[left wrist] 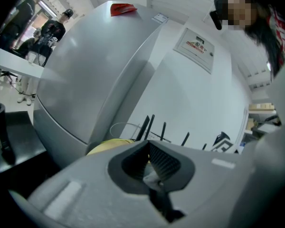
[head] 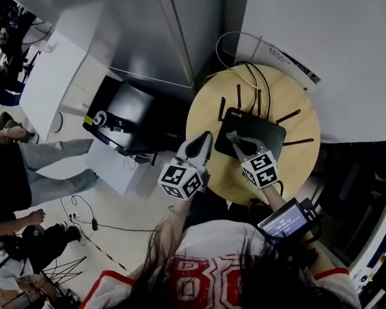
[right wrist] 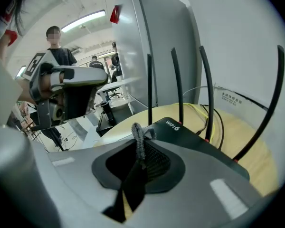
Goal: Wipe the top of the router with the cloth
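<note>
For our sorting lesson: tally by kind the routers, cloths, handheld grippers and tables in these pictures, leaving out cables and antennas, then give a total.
Router: 1
Grey cloth: 1
Grippers: 2 (left gripper, right gripper)
Round wooden table: 1
Total: 5

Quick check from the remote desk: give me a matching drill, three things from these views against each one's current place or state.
Things:
1. black flat router with antennas
2. grey woven cloth
3. left gripper

Places or states:
A. pinched in the right gripper
B. jaws together, beside the router
C. lying on the round wooden table

Pairs: 1-C, 2-A, 3-B.
</note>
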A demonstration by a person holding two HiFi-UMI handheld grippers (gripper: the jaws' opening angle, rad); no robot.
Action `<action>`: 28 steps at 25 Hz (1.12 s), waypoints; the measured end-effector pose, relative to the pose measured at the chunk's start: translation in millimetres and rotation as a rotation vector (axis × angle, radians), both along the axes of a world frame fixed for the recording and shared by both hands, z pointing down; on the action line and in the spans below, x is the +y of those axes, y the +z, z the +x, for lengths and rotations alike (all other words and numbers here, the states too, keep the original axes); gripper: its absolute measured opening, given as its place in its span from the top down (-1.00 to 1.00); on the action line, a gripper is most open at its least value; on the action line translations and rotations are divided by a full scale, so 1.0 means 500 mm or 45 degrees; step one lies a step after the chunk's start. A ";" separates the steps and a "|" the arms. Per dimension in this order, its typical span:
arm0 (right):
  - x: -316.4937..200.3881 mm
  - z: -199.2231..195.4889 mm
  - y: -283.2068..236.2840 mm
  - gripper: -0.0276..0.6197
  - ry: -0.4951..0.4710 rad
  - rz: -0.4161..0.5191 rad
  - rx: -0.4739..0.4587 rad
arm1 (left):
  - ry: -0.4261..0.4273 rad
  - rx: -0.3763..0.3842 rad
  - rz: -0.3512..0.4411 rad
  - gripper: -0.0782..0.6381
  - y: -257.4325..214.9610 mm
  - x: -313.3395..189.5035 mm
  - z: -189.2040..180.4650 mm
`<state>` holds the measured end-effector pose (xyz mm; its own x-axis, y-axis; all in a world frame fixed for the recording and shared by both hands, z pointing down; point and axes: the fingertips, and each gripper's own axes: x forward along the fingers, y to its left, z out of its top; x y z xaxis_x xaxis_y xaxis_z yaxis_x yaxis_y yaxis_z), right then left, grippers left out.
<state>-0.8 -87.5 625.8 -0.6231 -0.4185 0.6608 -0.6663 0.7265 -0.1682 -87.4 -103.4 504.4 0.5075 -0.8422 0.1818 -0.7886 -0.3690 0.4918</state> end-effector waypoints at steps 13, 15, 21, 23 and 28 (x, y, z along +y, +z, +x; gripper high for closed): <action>-0.183 0.028 0.041 0.78 0.138 0.075 0.073 | -0.046 -0.042 -0.040 0.78 0.030 0.054 -0.040; -0.176 0.016 0.046 0.78 0.121 0.065 0.081 | -0.059 -0.044 -0.045 0.78 0.031 0.054 -0.054; -0.092 -0.041 0.032 0.78 0.038 0.030 0.052 | -0.061 -0.034 -0.032 0.78 0.016 0.038 -0.080; -0.047 -0.057 0.032 0.78 0.012 0.013 0.032 | -0.054 -0.031 -0.019 0.78 0.013 0.029 -0.078; 0.069 -0.103 0.030 0.78 -0.086 -0.044 -0.015 | -0.042 -0.022 -0.006 0.78 0.011 0.013 -0.069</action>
